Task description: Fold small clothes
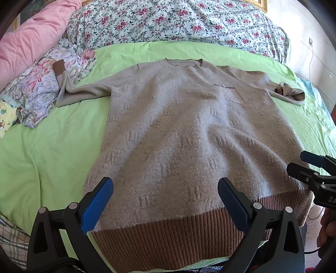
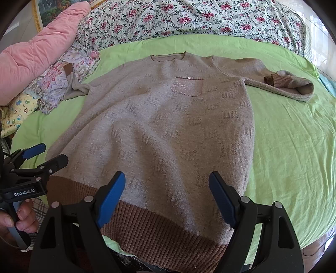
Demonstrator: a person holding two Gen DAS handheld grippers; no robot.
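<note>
I see the beige sweater spread flat on the green sheet. My left gripper and right gripper both gape empty over its brown hem; a floral quilt lies beyond its collar, crumpled floral cloth under one sleeve.

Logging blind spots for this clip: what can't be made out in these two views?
- Sweater hem middle: both views, hidden behind the gripper bodies.
- Left sleeve cuff: small, lying on the crumpled floral cloth; its end unclear.
- Right sleeve: doubled over itself; underside hidden.
- Left gripper, right gripper: open, height above knit unclear.
</note>
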